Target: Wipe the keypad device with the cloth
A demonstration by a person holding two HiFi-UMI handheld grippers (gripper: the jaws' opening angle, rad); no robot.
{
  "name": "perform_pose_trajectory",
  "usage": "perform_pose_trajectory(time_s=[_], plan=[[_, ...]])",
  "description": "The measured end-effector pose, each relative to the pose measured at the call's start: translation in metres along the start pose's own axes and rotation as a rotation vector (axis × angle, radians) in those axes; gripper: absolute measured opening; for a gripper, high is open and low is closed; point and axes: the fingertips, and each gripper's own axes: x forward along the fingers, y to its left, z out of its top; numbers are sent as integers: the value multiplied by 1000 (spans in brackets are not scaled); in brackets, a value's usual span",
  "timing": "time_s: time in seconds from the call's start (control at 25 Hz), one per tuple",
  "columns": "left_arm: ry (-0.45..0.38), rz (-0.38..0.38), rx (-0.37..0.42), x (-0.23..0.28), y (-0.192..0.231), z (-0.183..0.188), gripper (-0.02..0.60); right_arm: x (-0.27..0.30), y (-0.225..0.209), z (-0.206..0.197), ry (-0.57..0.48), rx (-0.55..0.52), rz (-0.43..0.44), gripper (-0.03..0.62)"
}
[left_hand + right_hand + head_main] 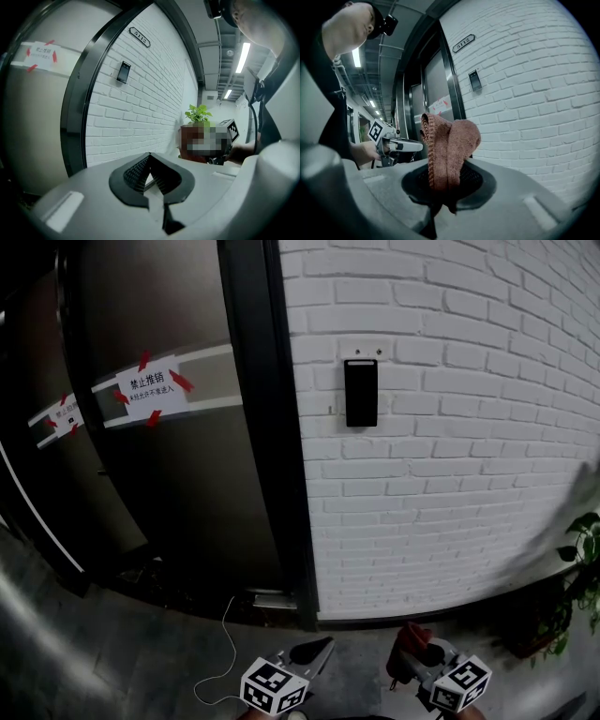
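- Keypad device (361, 393): a flat, black, upright rectangle mounted on the white brick wall (450, 474), just right of the door frame and well above both grippers. Its face is glossy. Two small fixings sit in the brick right above it.
- Cloth (447, 150): rust-brown knit with a ribbed edge, folded into a soft lump that stands up out of the right gripper (449, 180).
- The right gripper's jaws are clamped on the cloth's lower part. It is low in the head view and apart from the wall.
- Left gripper (150, 159): its ribbed black pads meet at the tips with nothing between them. It is held low beside the right one and points toward the wall.
- The wall is painted brick in regular courses with a matte finish. A small oval number plate (463, 42) reading 5112 sits high up, above the keypad.
- Door frame (277, 427): a dark metal upright. The door beside it is a smooth grey panel with a pale band across it.
- Paper notice (150, 388): white, fixed to the door with red tape at its corners.
- Floor (112, 652): dark grey, with a thin white cable (228, 643) trailing over it.
- Potted plant (581, 568): green leaves at the wall's foot, to the right.
- Strip lights (243, 56) run along the corridor ceiling.
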Motion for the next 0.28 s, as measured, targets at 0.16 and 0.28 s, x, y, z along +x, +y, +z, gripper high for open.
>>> perform_pose_trajectory(time_s=[0.16, 0.28], plan=[[-5, 7, -3, -3, 2, 2, 17, 2, 2, 1, -10, -5, 8, 51], [-15, 12, -5, -4, 4, 6, 17, 4, 2, 3, -6, -7, 8, 51]])
